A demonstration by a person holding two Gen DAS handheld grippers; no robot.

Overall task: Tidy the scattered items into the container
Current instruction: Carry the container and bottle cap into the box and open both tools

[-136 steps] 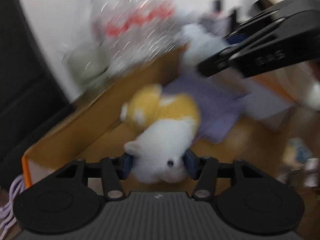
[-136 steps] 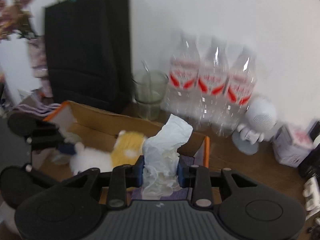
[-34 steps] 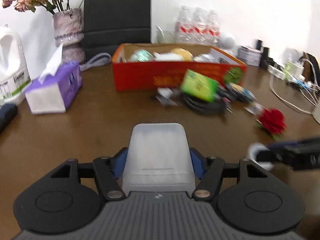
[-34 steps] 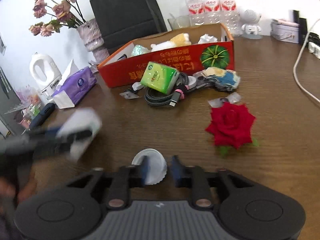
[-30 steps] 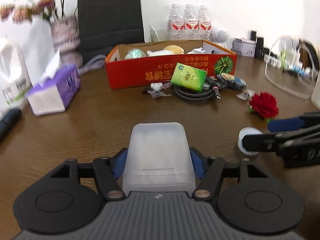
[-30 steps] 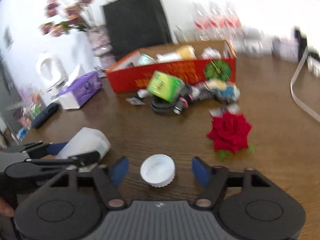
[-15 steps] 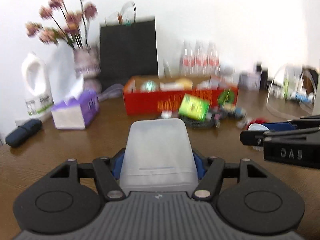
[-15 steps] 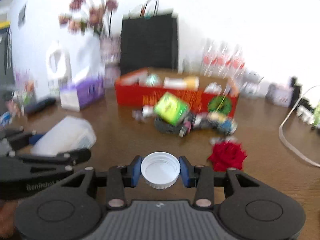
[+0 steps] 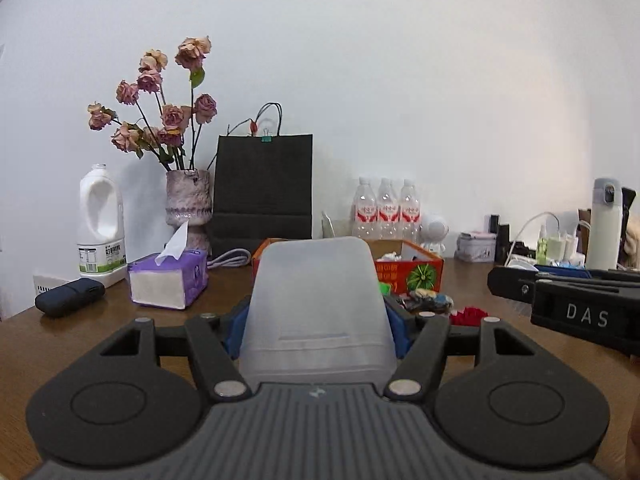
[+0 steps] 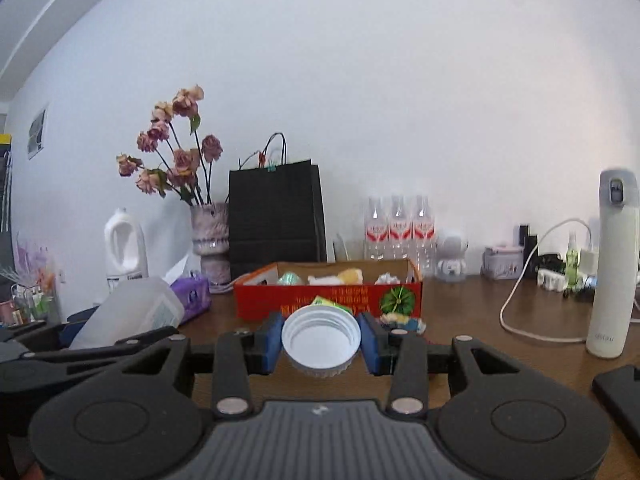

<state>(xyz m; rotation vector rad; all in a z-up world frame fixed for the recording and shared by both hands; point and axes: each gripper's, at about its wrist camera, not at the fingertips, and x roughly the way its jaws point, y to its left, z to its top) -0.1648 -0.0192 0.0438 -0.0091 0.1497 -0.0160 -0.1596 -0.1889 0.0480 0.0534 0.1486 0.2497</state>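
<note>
My left gripper (image 9: 316, 328) is shut on a translucent plastic jar (image 9: 316, 296), held level above the brown table (image 9: 80, 344). My right gripper (image 10: 320, 340) is shut on a white screw cap (image 10: 320, 338), its open side facing the camera. In the right wrist view the left gripper (image 10: 80, 344) and the jar (image 10: 132, 312) sit at the lower left. The red cardboard box (image 10: 328, 304) stands ahead, holding a plush toy and crumpled paper. A green packet (image 10: 326, 301), a colourful toy (image 9: 428, 302) and a red rose (image 9: 468, 314) lie in front of it.
A purple tissue box (image 9: 168, 282), a vase of dried roses (image 9: 188, 204), a white jug (image 9: 102, 228) and a black paper bag (image 9: 262, 196) stand at the back left. Water bottles (image 10: 398, 228) line the wall. A white flask (image 10: 612, 264), a cable (image 10: 524, 304) and a dark phone (image 10: 616, 392) are on the right.
The right gripper closed on the white cap and lifted it off the table. Both grippers rose and tilted up to level, so the wall now fills the views.
</note>
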